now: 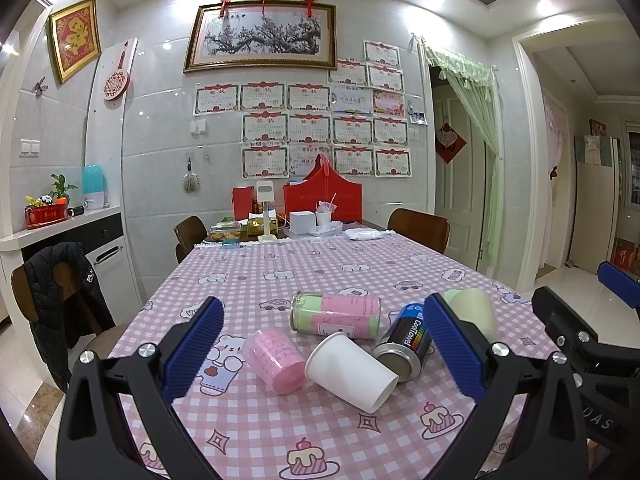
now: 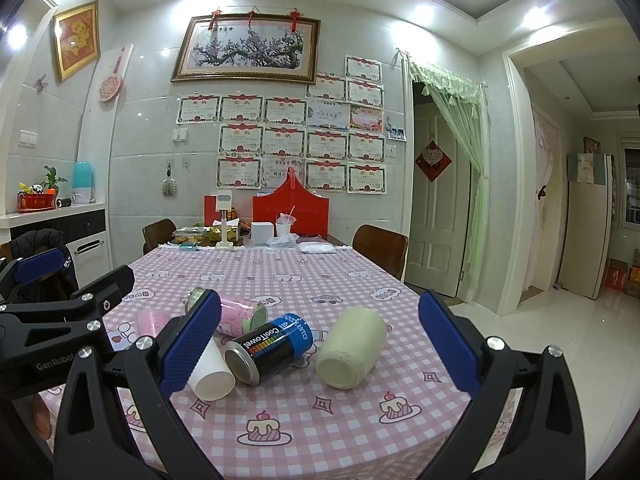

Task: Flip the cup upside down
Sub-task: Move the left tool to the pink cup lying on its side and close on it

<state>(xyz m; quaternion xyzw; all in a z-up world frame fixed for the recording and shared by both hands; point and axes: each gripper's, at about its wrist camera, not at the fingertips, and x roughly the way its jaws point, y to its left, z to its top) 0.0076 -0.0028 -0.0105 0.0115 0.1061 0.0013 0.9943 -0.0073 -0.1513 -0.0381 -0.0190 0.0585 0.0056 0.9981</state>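
Note:
Several containers lie on their sides on the pink checked tablecloth (image 1: 320,268). A white paper cup (image 1: 350,370) lies in the middle, beside a pink cup (image 1: 274,360). It also shows in the right wrist view (image 2: 210,372). A pale green cup (image 2: 352,350) lies to the right, partly hidden in the left wrist view (image 1: 474,312). My left gripper (image 1: 320,348) is open and empty, just above the white cup. My right gripper (image 2: 320,340) is open and empty, with the green cup and the can between its fingers.
A black and blue CoolTowel can (image 2: 272,346) and a clear jar with pink and green paper (image 1: 336,316) lie among the cups. Boxes, a red bag (image 1: 322,200) and food stand at the table's far end. Chairs (image 1: 418,228) stand around it.

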